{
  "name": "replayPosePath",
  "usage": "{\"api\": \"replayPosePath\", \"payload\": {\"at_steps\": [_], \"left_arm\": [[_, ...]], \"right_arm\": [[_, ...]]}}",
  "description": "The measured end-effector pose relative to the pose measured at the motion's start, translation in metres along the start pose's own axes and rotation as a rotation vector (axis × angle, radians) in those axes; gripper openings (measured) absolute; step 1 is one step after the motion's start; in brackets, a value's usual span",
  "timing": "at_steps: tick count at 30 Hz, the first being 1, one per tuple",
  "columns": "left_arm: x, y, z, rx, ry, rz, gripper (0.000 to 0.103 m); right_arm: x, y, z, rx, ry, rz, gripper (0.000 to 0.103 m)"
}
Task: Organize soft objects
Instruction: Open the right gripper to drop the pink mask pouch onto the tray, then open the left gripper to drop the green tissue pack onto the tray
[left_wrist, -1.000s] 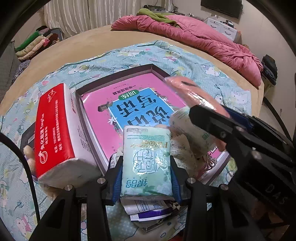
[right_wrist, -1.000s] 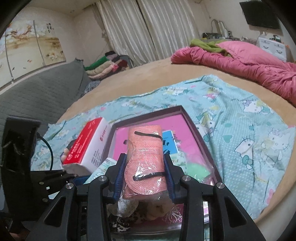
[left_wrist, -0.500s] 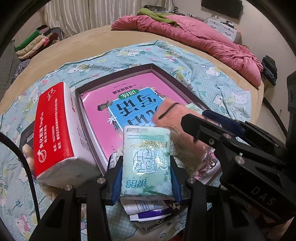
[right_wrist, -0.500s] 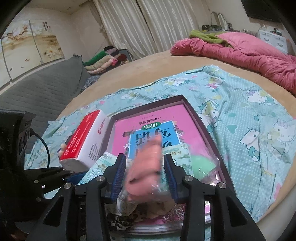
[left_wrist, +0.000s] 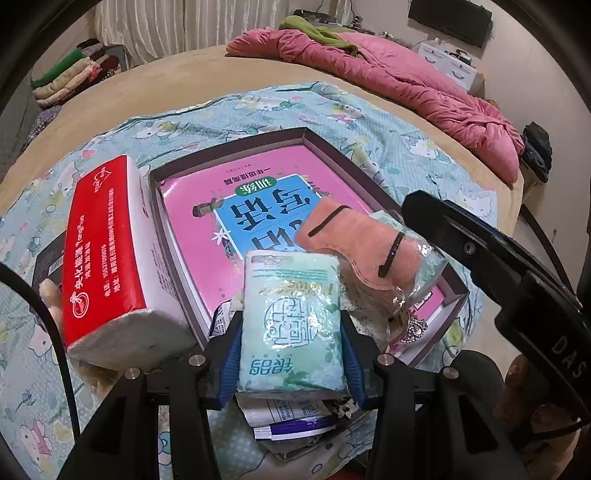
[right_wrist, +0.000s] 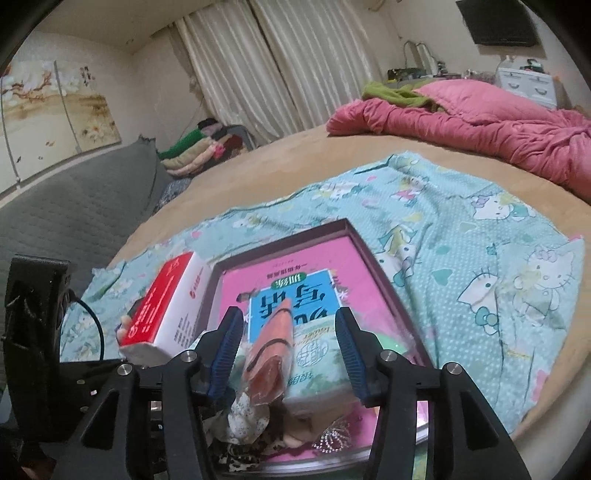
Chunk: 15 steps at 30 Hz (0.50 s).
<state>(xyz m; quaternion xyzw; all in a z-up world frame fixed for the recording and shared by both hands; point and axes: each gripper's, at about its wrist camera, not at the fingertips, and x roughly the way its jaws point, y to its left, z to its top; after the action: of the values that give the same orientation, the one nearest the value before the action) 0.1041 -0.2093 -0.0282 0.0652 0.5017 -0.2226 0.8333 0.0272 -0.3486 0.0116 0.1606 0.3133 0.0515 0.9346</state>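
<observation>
Room: bedroom, with a round bed (right_wrist: 280, 173) under you; its teal cartoon sheet (right_wrist: 461, 236) carries everything. One pink quilt (right_wrist: 480, 125) is heaped at the far side.
Tray: one dark-rimmed box tray (left_wrist: 332, 147) on the sheet, with a pink book (left_wrist: 207, 236) flat inside it.
Red tissue pack: one red tissue pack (left_wrist: 99, 251), biggest of the soft goods, stands just beside the tray's left wall. Expect it to be light and squashy; take it across its narrow width.
Green tissue packet: you have one green tissue packet (left_wrist: 291, 321) pinched at its two long sides by your left gripper (left_wrist: 290, 354), over the tray's near edge. The film looks slick and the filling soft, so squeeze mid-length.
Mask pouch: one pink mask pouch (left_wrist: 358, 243) in clear wrap lies in the tray's near right corner, leaning on the green packet. It is probably very light, floppy and slippery; grip its flat faces, not the crinkly edge.
Right gripper: your right gripper (right_wrist: 288, 347) has just been opening. The pouch stands edge-on between its pads, and neither pad presses on it.
Count: three soft packs in all.
</observation>
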Motion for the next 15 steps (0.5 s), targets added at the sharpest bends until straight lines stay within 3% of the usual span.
{"api": "replayPosePath", "payload": {"at_steps": [15], "left_arm": [[-0.0044, -0.0045, 0.0023, 0.021, -0.024, 0.033, 0.058]], "right_arm": [[-0.0064, -0.0083, 0.0013, 0.036, -0.023, -0.030, 0.056]]}}
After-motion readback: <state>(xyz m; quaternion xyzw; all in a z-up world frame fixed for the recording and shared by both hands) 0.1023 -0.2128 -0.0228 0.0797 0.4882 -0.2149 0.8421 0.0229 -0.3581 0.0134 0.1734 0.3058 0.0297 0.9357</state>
